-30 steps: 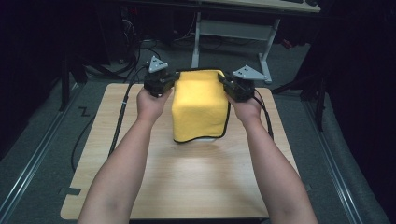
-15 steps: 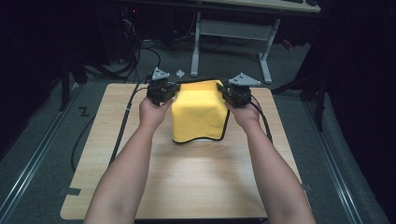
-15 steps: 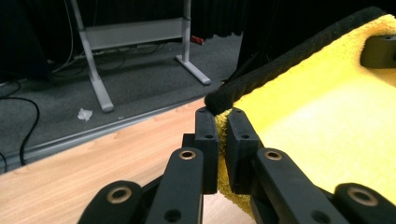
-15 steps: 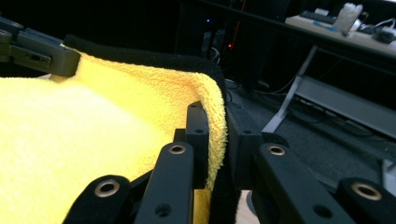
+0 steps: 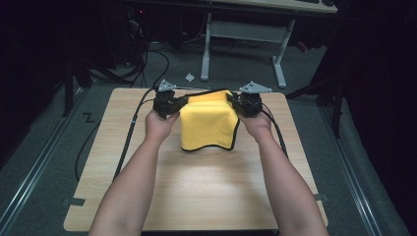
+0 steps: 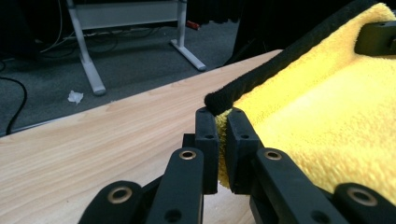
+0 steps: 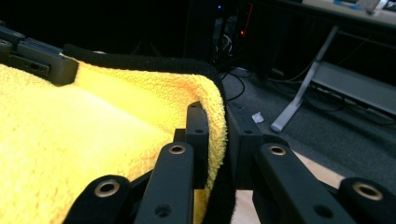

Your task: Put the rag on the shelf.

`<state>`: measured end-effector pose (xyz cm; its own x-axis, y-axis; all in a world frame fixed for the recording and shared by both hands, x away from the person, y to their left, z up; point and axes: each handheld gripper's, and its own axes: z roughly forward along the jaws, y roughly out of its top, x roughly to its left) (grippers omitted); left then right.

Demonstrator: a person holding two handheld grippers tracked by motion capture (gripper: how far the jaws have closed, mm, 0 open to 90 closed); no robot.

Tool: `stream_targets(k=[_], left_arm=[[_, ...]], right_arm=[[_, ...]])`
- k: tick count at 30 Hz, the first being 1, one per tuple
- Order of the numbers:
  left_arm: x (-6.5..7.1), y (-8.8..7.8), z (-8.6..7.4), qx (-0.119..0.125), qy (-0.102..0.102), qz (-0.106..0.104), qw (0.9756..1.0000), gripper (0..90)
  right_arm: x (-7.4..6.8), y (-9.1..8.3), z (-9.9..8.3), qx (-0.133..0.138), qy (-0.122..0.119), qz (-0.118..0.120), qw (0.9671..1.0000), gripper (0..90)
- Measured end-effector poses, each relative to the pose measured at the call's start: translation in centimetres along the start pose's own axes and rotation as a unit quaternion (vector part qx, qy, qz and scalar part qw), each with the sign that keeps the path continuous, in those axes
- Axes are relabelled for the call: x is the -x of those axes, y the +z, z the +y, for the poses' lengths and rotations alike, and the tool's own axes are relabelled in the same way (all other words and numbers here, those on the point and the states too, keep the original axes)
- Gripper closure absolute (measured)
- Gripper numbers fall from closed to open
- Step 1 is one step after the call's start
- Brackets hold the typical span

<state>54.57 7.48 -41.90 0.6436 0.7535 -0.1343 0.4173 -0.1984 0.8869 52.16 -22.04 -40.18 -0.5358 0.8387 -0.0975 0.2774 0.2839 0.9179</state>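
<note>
Your left tool (image 5: 173, 104) and right tool (image 5: 242, 103) each pinch a far corner of the yellow towel (image 5: 209, 123), jaws clamped on the cloth. The towel is fluffy, edged with a black border, and hangs between your tools over the far middle of the wooden counter (image 5: 196, 187), its near hem resting there.

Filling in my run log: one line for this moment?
left gripper: shut on yellow cloth | right gripper: shut on yellow cloth | cloth: draped onto table
</note>
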Motion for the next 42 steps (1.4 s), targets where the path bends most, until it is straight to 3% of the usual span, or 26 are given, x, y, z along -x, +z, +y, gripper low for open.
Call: stream_targets(k=[11, 24, 27, 30, 32, 36, 42], left_arm=[[-0.1, 0.5, -1.6, -0.015, -0.008, -0.009, 0.9998, 84.7], [-0.1, 0.9, -3.7, -0.032, -0.014, -0.027, 0.999, 84.5], [-0.1, 0.8, -4.1, -0.032, -0.019, -0.03, 0.9989, 83.9], [-0.3, 0.4, -4.4, -0.033, -0.021, -0.029, 0.9988, 80.8], [-0.5, 0.2, -4.4, -0.036, -0.024, -0.028, 0.9987, 78.3], [-0.6, -0.2, -4.3, -0.046, -0.015, -0.009, 0.9988, 76.7], [-1.3, -1.3, -4.8, -0.042, -0.035, 0.008, 0.9985, 65.0]], right_arm=[[0.4, 0.6, -2.3, -0.01, 0.042, 0.026, 0.9988, 81.1], [0.4, 1.1, -4.0, -0.021, 0.068, 0.032, 0.9969, 79.6], [0.6, 1.2, -4.3, -0.023, 0.082, 0.036, 0.9957, 73.8], [1.2, 1.1, -4.3, -0.028, 0.106, 0.018, 0.9938, 62.8], [1.6, 0.9, -4.3, -0.026, 0.111, 0.015, 0.9933, 60.8], [1.7, 0.4, -3.9, -0.026, 0.096, -0.011, 0.995, 59.8], [2.3, -0.4, -3.7, -0.028, 0.095, -0.028, 0.9947, 57.0]])
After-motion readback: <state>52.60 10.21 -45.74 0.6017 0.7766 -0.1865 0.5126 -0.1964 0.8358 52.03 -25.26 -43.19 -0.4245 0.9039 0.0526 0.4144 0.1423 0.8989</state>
